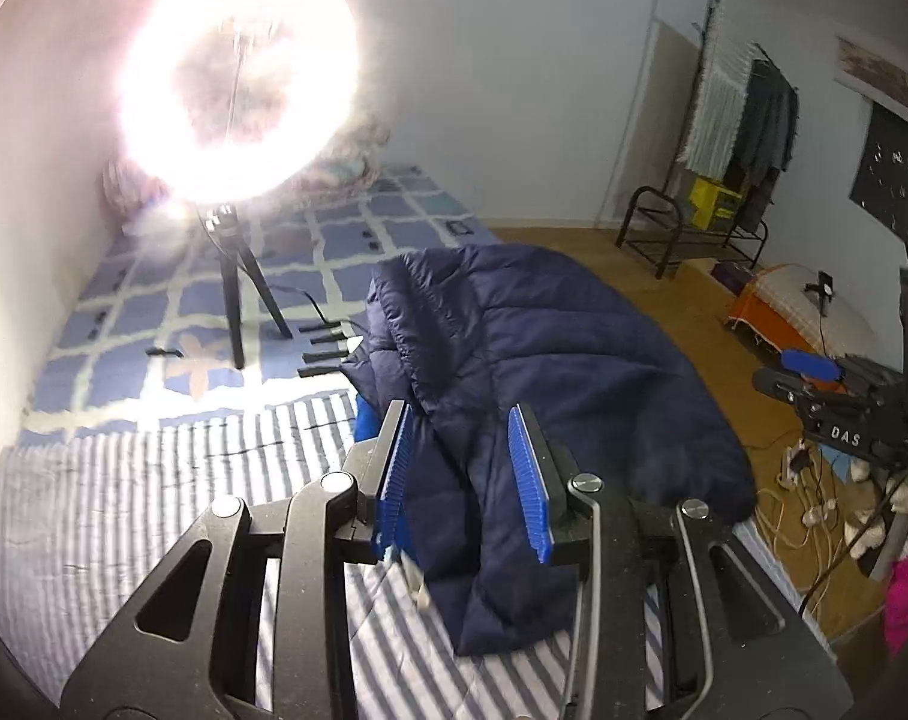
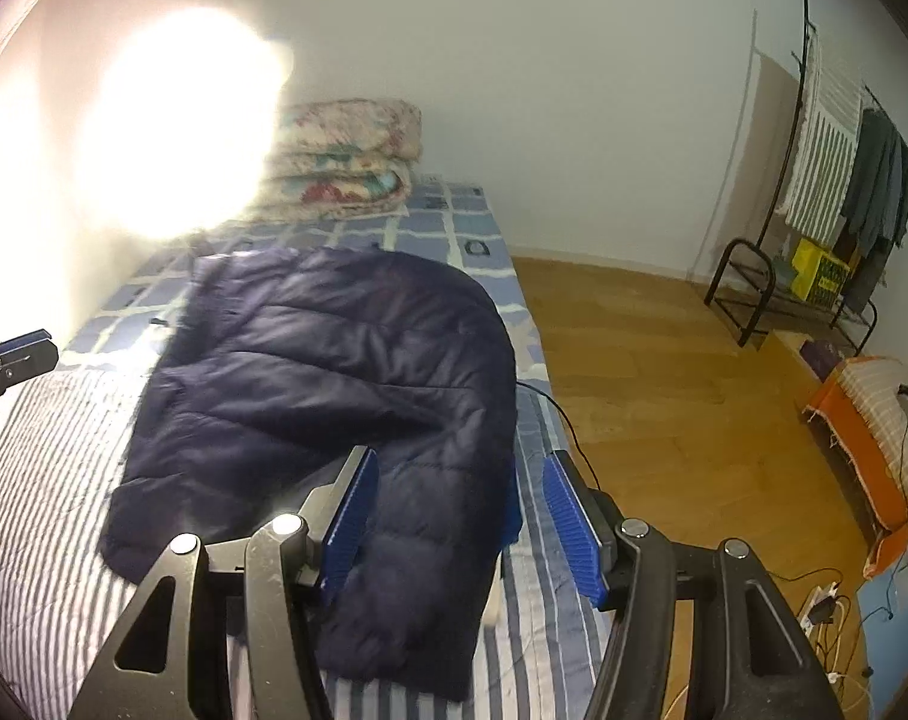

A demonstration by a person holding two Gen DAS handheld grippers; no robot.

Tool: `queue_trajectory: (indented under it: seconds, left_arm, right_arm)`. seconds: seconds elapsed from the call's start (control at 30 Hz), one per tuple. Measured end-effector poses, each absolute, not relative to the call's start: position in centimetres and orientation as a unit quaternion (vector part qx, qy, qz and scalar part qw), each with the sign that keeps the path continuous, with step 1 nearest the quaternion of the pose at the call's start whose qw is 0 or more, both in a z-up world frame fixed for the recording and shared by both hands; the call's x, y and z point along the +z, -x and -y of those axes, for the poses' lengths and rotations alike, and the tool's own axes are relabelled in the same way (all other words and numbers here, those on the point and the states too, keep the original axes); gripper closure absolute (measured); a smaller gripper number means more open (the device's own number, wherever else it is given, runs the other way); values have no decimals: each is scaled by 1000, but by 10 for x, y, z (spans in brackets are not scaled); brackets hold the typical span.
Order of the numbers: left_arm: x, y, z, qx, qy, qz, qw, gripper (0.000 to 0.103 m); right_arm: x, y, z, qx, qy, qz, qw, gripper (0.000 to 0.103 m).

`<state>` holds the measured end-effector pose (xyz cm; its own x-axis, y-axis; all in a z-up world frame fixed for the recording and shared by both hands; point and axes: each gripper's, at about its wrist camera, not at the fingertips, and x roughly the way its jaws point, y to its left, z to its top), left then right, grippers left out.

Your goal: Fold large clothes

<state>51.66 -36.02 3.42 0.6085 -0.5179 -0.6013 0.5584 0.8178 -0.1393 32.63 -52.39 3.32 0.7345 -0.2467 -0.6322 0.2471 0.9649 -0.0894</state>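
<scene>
Nearest in the left wrist view, the left gripper (image 1: 463, 420) hangs above the bed with its blue ribbed pads parted; the cloth seen between them lies below, and neither pad presses on it. In the right wrist view the right gripper (image 2: 460, 474) likewise stands with its jaws apart, wider than the left, clamping nothing.

Under both lies the navy puffer jacket (image 2: 334, 372), spread on the near half of the bed (image 2: 46, 480), on a blue-and-white striped sheet. It is folded over itself, with one narrow part (a sleeve, by the look of it) reaching toward the near edge and its right side at the bed's right edge.

Beyond the jacket the striped sheet gives way to a blue checked cover (image 1: 154, 300), where a ring light (image 1: 238, 78) on a black tripod glares brightly. At the far end of the bed, against the wall, sits a stack of folded floral quilts (image 2: 346, 156).

To the right of the bed is wooden floor (image 2: 646, 360), and far right along the wall a black clothes rack (image 2: 826, 180) hung with garments
</scene>
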Motion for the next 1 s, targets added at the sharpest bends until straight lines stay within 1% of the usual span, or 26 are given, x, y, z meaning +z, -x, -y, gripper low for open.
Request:
queue_trajectory:
  seconds: [0.23, 0.4, 0.63, 0.7, 0.83, 0.87, 0.9, 0.97, 1.0]
  left_arm:
    - [81, -435, 320, -308, -33, -289, 906, 68]
    - [101, -378, 291, -317, -36, -274, 907, 68]
    - [105, -307, 258, -322, -53, -252, 911, 68]
    - [102, -287, 246, -324, -51, -253, 910, 68]
    - [93, -257, 233, -322, -60, -246, 912, 68]
    - [90, -249, 229, -322, -64, -243, 913, 64]
    - [88, -244, 228, -322, -66, -241, 913, 54]
    - [84, -233, 221, -321, -66, -240, 914, 47]
    - [82, -229, 219, -321, -67, -239, 914, 47]
  right_arm:
    - [70, -258, 476, -129, 2, -313, 941, 44]
    - [89, -210, 439, -140, 15, -300, 944, 44]
    - [93, -143, 389, -139, 1, -280, 950, 43]
    - [87, -125, 377, -132, -11, -278, 951, 43]
    - [70, -100, 356, -146, -1, -272, 951, 42]
    - [67, -96, 354, -146, -2, -271, 951, 42]
    - [61, -92, 351, -144, -7, -271, 952, 41]
    - [53, -85, 346, -146, -16, -270, 952, 40]
    - [51, -83, 345, -148, -16, -268, 952, 39]
